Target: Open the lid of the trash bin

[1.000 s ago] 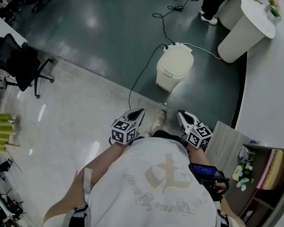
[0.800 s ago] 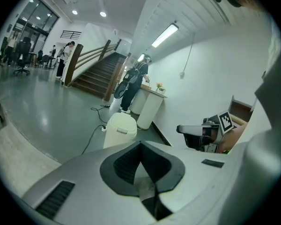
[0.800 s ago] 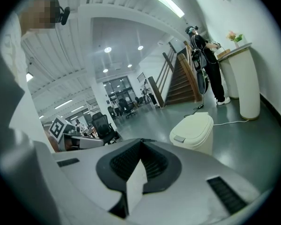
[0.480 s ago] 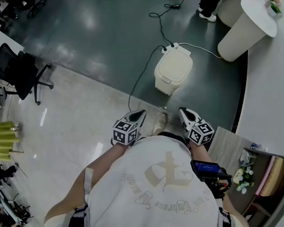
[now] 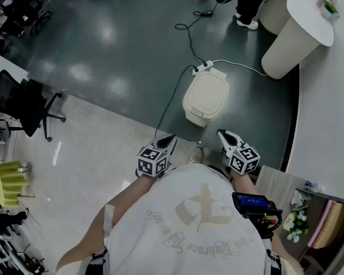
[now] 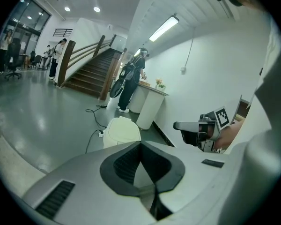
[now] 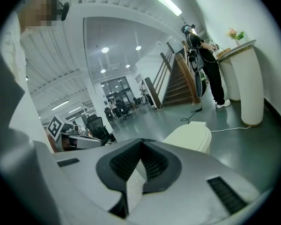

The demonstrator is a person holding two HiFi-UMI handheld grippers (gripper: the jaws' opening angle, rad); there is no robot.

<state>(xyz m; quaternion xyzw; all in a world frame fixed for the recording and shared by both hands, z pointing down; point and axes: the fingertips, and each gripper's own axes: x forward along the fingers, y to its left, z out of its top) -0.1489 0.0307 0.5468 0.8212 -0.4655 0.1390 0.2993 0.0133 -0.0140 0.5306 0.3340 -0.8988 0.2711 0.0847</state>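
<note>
**Standing off from the bin, both hand-held grippers closed on nothing**

Far left of frame: a black office chair (image 5: 24, 103) on the pale floor, well clear of the job.

Lower centre: the left hand-held gripper (image 5: 171, 137), held close to the body. Its own view shows the jaws clenched tip to tip, nothing between them.

Just above centre: the trash bin (image 5: 205, 96) stands on the dark floor, well apart from both grippers, with the lid (image 5: 208, 89) down. A power strip (image 5: 204, 67) and its cable lie at the bin's far side.

Right of centre: the right hand-held gripper (image 5: 221, 134), likewise clenched and empty.

Upper right: a white pedestal table (image 5: 292, 36), near the bin but not touching it.

Handling, my read: the lid looks like smooth moulded plastic, so light, stiff and probably slippery under the pads. The hinge is likely on the far side by the power strip. I would take the near front lip, where a small tab shows, though I cannot tell whether it is a push latch. The bin may skid if it is shoved rather than lifted. The jaws need releasing before any pinch.
</note>
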